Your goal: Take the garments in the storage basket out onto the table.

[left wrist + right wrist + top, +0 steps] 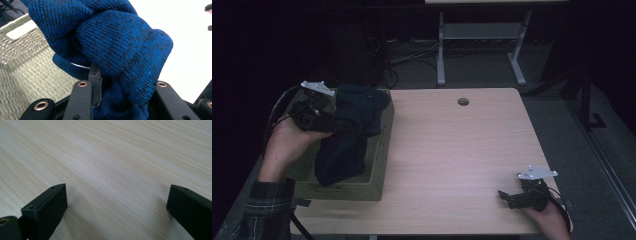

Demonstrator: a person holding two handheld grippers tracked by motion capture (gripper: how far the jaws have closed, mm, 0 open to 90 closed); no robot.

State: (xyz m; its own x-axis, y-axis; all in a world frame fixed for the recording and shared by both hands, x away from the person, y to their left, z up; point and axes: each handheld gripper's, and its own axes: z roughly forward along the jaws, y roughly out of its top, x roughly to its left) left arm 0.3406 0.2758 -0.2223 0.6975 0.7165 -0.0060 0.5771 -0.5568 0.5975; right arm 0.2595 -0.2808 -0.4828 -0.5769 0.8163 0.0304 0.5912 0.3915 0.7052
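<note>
My left gripper (329, 122) is clamped on a bunched fold of the blue knit garment (347, 132), which hangs from the jaws over the woven basket (379, 165) at the table's (452, 150) left edge. My right gripper (507, 196) rests low at the near right corner, jaws spread wide over bare wood.

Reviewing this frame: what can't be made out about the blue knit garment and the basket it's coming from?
- Blue knit garment: its type; bunched in the left gripper, cut off by the left gripper view's edges.
- Woven basket: what else it holds; in the high view the garment covers it and the picture is dark.
- Right gripper: open over bare table; nothing else to read there.
</note>
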